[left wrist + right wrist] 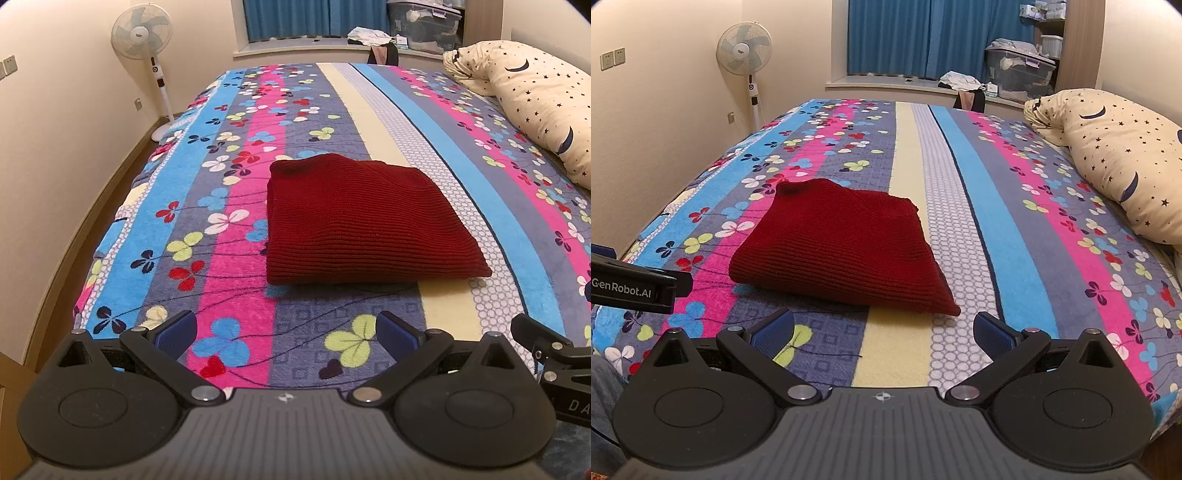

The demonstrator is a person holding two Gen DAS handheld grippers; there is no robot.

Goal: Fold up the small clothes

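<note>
A dark red knitted garment (364, 221) lies folded into a compact rectangle on the bed's striped, flowered blanket (229, 236). In the right wrist view the same red garment (842, 247) sits ahead and slightly left. My left gripper (286, 332) is open, hovering over the blanket a little short of the garment's near edge, with nothing between its blue pads. My right gripper (882, 334) is open too, just short of the garment's near right corner. The left gripper's body (635, 286) shows at the left edge of the right wrist view.
A cream pillow with stars and moons (535, 107) lies along the bed's right side. A standing fan (144, 37) is by the left wall. Blue curtains (923, 37), a window ledge with clothes (962, 81) and a storage box (1019, 74) lie beyond the bed.
</note>
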